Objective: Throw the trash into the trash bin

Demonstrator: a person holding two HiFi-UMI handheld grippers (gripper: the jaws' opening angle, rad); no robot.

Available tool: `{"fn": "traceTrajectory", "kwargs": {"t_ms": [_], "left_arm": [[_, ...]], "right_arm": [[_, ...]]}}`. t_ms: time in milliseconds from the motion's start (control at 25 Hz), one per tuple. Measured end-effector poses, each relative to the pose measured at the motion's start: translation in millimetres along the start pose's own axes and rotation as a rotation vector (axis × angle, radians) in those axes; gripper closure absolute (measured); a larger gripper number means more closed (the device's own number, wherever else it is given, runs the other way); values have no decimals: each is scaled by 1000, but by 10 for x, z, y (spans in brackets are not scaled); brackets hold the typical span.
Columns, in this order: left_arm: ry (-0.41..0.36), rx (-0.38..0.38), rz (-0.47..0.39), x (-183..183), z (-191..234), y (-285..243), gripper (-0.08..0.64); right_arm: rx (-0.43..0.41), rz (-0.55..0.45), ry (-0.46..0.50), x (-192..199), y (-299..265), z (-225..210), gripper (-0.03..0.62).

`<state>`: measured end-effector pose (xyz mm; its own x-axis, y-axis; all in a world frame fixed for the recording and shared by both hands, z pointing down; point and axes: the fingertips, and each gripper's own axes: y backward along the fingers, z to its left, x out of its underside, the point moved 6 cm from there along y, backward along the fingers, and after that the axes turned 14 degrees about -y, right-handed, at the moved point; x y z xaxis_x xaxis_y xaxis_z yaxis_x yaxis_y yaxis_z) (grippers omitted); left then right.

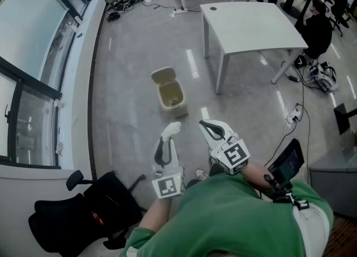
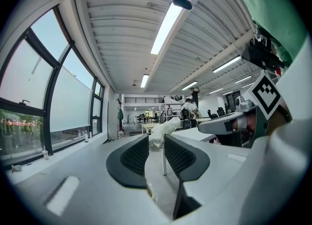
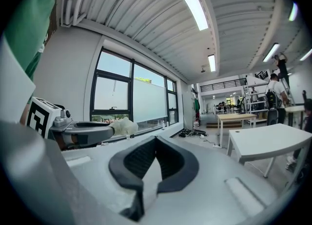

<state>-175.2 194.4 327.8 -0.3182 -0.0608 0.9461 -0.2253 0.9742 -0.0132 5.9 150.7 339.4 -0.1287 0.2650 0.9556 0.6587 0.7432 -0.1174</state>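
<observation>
Left gripper (image 1: pixel 167 140) jaws grip crumpled white trash (image 1: pixel 172 129), lower centre of frame. Right gripper (image 1: pixel 207 127) jaws are closed, empty. Trash bin (image 1: pixel 160 95), frame centre, stands on the floor, lid open; contents indiscernible.

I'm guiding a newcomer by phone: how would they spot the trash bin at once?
Find the white table on the grey floor; the trash bin stands on the floor to its left in the head view, towards the windows. It is the only small cream box there, with its lid flipped open.
</observation>
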Motion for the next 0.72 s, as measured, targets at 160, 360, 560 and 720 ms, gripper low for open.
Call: {"fn": "traceTrajectory", "kwargs": {"t_ms": [160,360,560,720], "left_arm": [[-8,13,-1,76,6,-218,451],[-17,2,30,75,65,-558,451],[-28,-24,40,30,103,-1010,451],[-31,-42,60,34,89,-1313,451]], "right_arm": [[-15,-3,-9,-56,-204,-168,589],[-27,5,-29,-138,-474,-401,589],[-48,-1,-45,-261,-746,-745,589],[-59,1,-56,-324,-918,-1017,589]]}}
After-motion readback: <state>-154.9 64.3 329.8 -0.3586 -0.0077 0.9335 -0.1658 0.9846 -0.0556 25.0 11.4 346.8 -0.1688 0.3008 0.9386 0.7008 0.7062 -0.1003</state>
